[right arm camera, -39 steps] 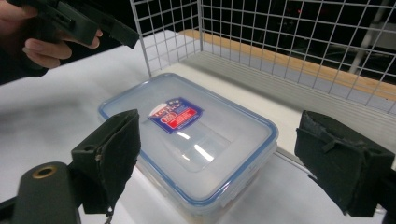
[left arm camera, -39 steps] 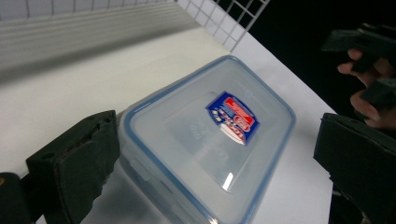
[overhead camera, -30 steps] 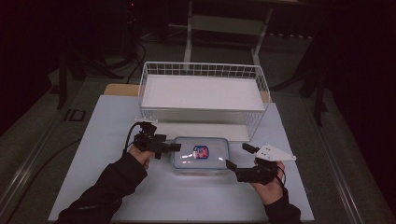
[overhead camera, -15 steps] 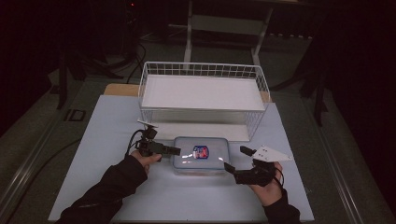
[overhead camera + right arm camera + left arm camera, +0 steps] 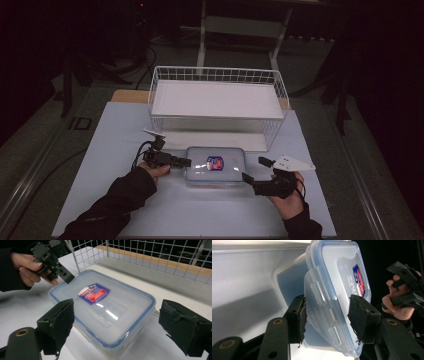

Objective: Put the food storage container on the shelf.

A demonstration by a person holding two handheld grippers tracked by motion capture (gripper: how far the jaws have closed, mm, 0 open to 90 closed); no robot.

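Observation:
A clear plastic container (image 5: 215, 167) with a blue-rimmed lid and a red and blue label lies flat on the white table top, just in front of the wire basket. My left gripper (image 5: 186, 161) is at its left end. In the left gripper view its jaws (image 5: 328, 320) stand open on either side of the lid's end latch flap (image 5: 322, 315), the pads close against it. My right gripper (image 5: 254, 169) is wide open by the container's right end. In the right gripper view the container (image 5: 102, 305) lies between and just beyond its spread jaws (image 5: 120, 322).
A white wire basket (image 5: 215, 71) with a white floor stands behind the container, its front wall (image 5: 150, 255) close to the lid. The white table top (image 5: 110, 150) extends to both sides. The floor around the table is dark.
My left gripper has moved right, from just off the container's left end onto its latch flap. My right gripper has drifted a little left and nearer the container.

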